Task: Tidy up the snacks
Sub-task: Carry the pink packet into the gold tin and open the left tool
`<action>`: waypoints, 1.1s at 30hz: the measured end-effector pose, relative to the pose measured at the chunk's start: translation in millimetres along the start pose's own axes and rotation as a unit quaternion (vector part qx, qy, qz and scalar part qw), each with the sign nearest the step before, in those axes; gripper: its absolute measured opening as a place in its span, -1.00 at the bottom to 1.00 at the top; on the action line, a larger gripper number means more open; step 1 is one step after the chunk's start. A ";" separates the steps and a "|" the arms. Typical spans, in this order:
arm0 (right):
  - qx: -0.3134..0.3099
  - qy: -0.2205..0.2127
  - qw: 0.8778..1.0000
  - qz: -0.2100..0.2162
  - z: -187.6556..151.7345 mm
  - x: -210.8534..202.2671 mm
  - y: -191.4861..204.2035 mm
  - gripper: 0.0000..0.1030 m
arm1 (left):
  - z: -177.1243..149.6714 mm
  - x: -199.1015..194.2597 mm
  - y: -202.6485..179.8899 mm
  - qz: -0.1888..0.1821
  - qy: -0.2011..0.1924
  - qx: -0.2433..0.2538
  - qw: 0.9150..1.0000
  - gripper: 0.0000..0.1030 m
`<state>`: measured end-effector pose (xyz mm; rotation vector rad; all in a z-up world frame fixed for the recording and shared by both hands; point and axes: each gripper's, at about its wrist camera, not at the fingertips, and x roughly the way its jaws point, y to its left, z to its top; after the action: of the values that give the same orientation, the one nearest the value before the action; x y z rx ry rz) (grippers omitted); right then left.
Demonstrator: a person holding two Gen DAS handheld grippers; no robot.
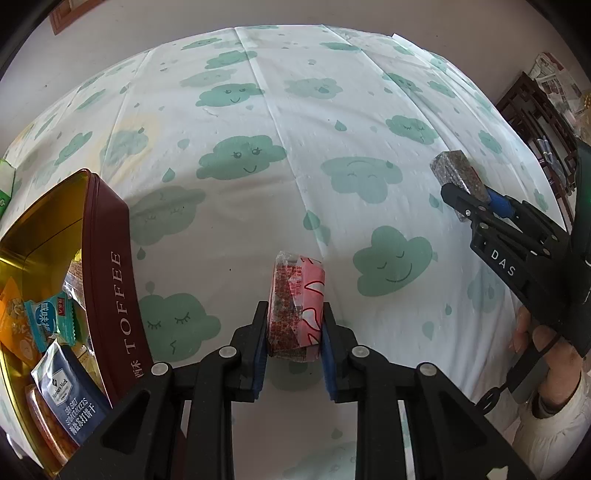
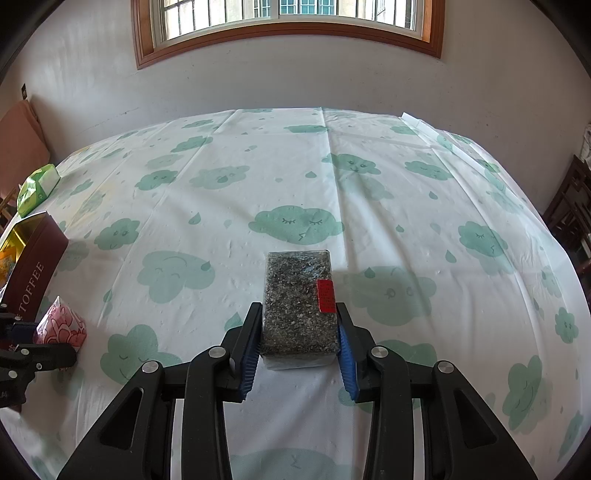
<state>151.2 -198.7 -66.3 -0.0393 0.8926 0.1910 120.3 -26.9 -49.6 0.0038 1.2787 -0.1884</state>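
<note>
My left gripper (image 1: 295, 314) is shut on a pink-and-red wrapped snack (image 1: 295, 306), held above the cloud-print tablecloth (image 1: 258, 110). The snack also shows in the right wrist view (image 2: 61, 326). My right gripper (image 2: 299, 314) is shut on a dark speckled sesame bar (image 2: 297, 306) with a red label; the bar also shows at the right of the left wrist view (image 1: 458, 173). A dark red TOFFEE tin (image 1: 118, 280) with a gold inside stands open at my left, holding several snack packets (image 1: 55, 325). The tin also shows at the left edge of the right wrist view (image 2: 35, 266).
A green packet (image 2: 37, 184) lies at the table's far left edge. A wall with a window (image 2: 288, 18) stands behind the table. Dark wooden furniture (image 1: 535, 110) stands to the right of the table.
</note>
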 end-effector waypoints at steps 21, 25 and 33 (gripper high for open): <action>0.000 0.000 1.000 0.000 -0.2 0.1 -0.5 -0.25 | -11.0 -26.8 0.3 0.008 -0.034 -0.001 0.999 -0.61; 0.000 0.000 1.000 0.001 -0.2 -0.1 -0.8 -0.25 | -15.4 -44.7 2.7 0.023 -0.059 -0.002 0.998 -0.61; -0.001 0.000 1.000 0.000 -0.1 0.0 -0.2 -0.25 | -29.1 -84.9 27.5 0.053 -0.109 -0.024 0.992 -0.61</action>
<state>151.1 -198.9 -66.4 -0.0401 0.8925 0.1923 73.2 15.0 19.9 0.0097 1.0611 -0.0642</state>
